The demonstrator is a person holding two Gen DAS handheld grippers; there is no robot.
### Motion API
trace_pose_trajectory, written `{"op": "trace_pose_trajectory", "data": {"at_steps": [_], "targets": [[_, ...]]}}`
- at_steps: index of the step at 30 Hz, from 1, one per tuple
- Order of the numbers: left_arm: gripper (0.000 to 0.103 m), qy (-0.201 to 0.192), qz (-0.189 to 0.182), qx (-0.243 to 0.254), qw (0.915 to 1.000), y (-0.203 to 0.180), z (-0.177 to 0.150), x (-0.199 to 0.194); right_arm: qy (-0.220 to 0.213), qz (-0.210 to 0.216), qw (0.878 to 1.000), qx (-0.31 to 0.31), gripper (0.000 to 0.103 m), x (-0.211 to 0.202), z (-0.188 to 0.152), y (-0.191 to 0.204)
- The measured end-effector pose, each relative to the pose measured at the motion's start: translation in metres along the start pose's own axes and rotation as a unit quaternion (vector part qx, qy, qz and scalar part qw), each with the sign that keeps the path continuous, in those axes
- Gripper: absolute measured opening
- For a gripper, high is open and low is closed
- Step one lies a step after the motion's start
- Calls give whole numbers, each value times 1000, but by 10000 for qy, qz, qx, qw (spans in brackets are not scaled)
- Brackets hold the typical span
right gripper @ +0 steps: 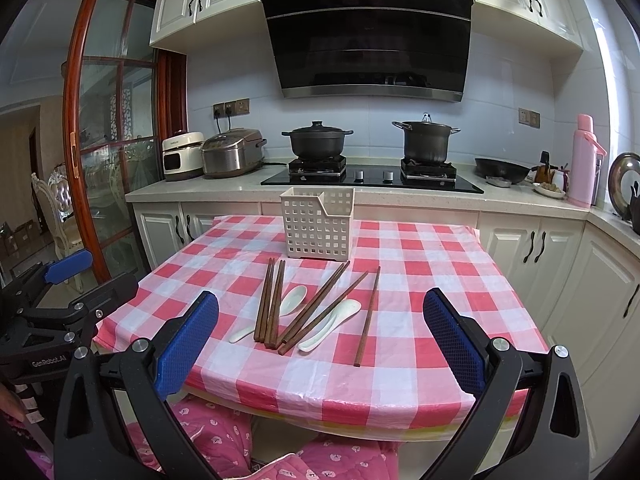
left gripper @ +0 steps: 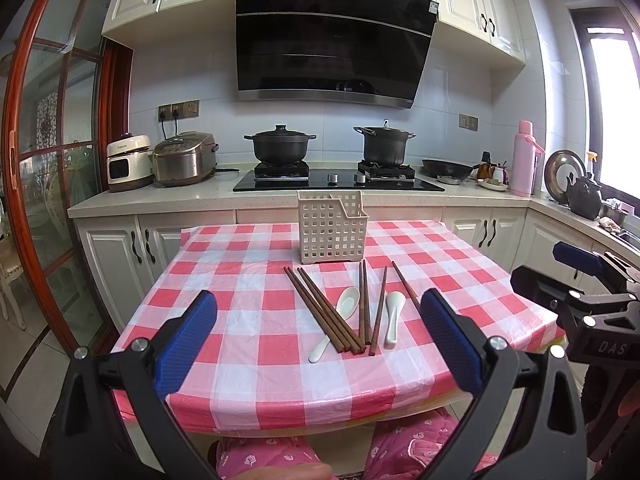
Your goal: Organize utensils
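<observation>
Both the left gripper and the right gripper hover with fingers spread wide and empty at the near edge of the tabletop. The chopsticks and two white spoons lie overlapping in front of the perforated holder. Pinching one chopstick may well drag its crossed neighbours or a spoon along, and a thin stick could roll off the plastic cloth.

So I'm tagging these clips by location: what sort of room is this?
A home kitchen: pots on a gas hob under a range hood, a rice cooker on the counter.
</observation>
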State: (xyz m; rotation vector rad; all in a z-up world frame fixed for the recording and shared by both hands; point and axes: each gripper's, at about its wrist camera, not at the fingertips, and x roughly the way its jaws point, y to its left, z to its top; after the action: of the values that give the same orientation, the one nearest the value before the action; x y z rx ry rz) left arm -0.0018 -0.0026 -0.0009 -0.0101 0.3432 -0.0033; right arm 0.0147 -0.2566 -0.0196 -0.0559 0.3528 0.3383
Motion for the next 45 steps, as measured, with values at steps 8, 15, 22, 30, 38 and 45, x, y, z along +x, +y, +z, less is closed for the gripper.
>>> {"op": "trace_pose_trajectory", "data": {"at_steps": [8, 15, 22, 30, 38, 45], "targets": [[98, -2, 3, -1, 10000, 0, 0, 0, -2, -4, 10000, -11, 96, 1, 0, 2], [98, -1, -1, 2, 10000, -4, 0, -6, -1, -3, 10000, 8, 96, 0, 0, 3], [98, 0, 1, 2, 10000, -4, 0, -7, 4, -2, 10000, 0, 96, 0, 0, 1], [98, -1, 4, -3, 10000, -4, 0, -6, 13, 3, 10000, 9, 96, 1, 0, 2], [98, 5, 2, -1, 10000, -3, 0, -5, 9, -1, 10000, 12, 96, 3, 0, 2], [98, 42, -4, -3, 10000, -13, -4, -5, 69, -38, 10000, 37, 96, 11, -10, -1]]}}
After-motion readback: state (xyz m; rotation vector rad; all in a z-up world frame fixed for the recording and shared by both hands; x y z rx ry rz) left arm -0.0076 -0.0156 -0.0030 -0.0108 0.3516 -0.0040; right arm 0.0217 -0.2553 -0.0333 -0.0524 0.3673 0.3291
